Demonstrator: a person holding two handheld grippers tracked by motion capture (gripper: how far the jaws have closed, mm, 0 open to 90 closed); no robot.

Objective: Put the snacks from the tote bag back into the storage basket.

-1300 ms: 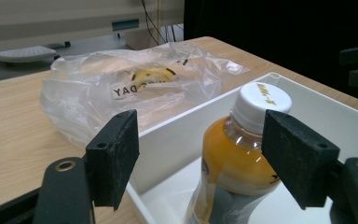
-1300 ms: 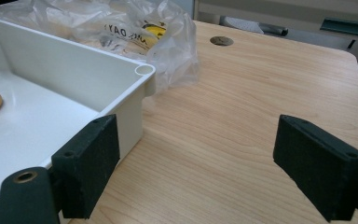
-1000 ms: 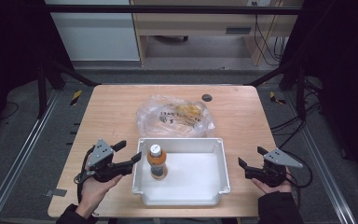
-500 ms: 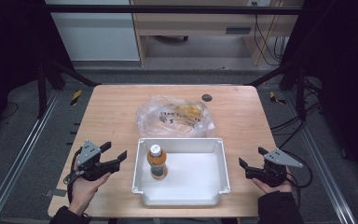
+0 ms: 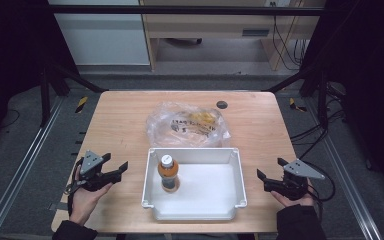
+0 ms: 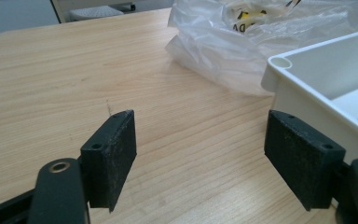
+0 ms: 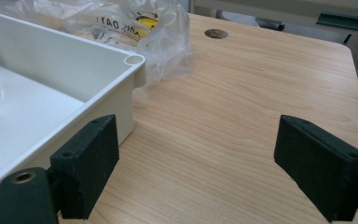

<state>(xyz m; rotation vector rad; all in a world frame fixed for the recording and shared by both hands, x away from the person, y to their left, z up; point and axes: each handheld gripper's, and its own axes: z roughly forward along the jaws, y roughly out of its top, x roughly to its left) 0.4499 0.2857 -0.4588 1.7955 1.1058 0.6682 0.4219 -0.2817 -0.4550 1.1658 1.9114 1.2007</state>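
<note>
- High view: the left gripper [image 5: 114, 168] sits over the table's left part, clear of the white bin [image 5: 195, 205]; a second ago its jaws reached right up to the bottle [image 5: 168, 172], and half a second ago it was already back about where it lies now.
- That gripper's jaws are spread apart with nothing between them; in the left gripper view only bare wood shows between the two black pads [image 6: 116, 158], with the bin's corner just beside the right pad.
- The right gripper [image 5: 270, 172] rests at the table's [image 5: 120, 125] right edge, much as in both earlier frames, jaws likewise parted and empty.
- The bottle stands upright in the bin's left part, near the far wall, white cap up, orange contents, unmoved across the frames; its label is too small to read.
- A clear plastic bag [image 5: 187, 125] lies just beyond the bin, touching its far wall, unchanged.
- Right gripper view: dark print on the bag reads roughly "YAO", seen upside down, next to a yellow patch; the rest is creased and unreadable.
- A small dark round disc [image 5: 222, 104] lies on the table beyond the bag.
</note>
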